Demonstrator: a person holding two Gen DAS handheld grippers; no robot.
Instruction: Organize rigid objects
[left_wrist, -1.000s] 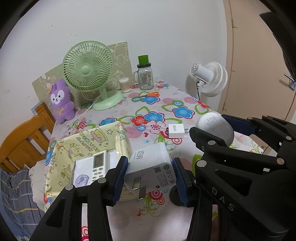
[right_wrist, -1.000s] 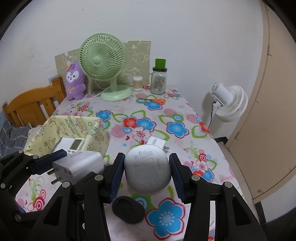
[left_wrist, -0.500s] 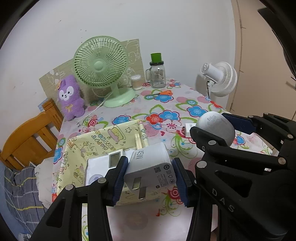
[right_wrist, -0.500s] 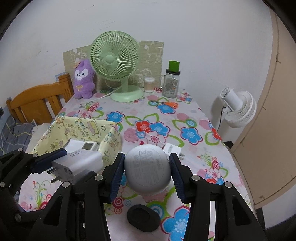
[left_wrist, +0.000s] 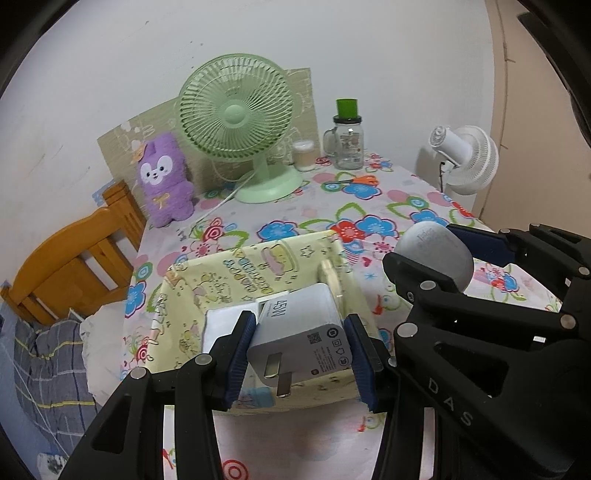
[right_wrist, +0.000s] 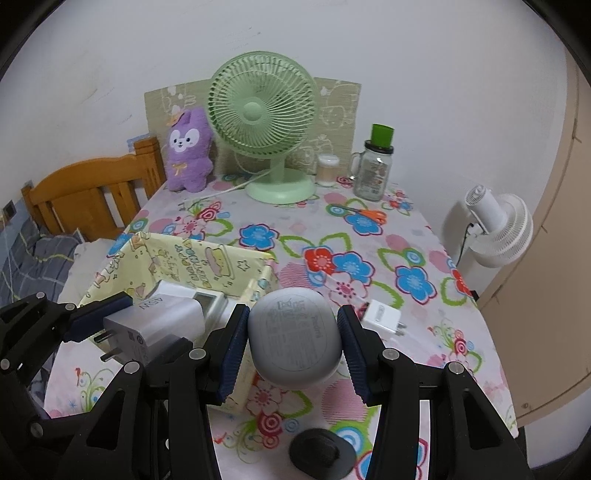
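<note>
Charger brick (left_wrist: 301, 334), the white 45W one, is pinched in the left hand-held gripper (left_wrist: 299, 354) and hangs right over the near edge of the yellow fabric box (left_wrist: 236, 266), prongs pointing back toward the camera. Right hand-held gripper (right_wrist: 291, 343) is pressed onto a grey rounded earbud case (right_wrist: 293, 341), which sits just off the box's right corner, above the flowery surface (right_wrist: 369, 236). There's a white remote-looking thing (right_wrist: 207, 299) already in the box, partly hidden behind the brick.

My guess at what could go sideways: the two rigs are really close together, so if both go for the box at once they could bump. The box is soft fabric too, so a finger catching the rim could fold the wall in or drag it. And the case is smooth and round, so it might squirt out of the pads. A small white adapter (right_wrist: 380, 317) and a black pad (right_wrist: 319, 452) lie on the surface, not sorted yet.
</note>
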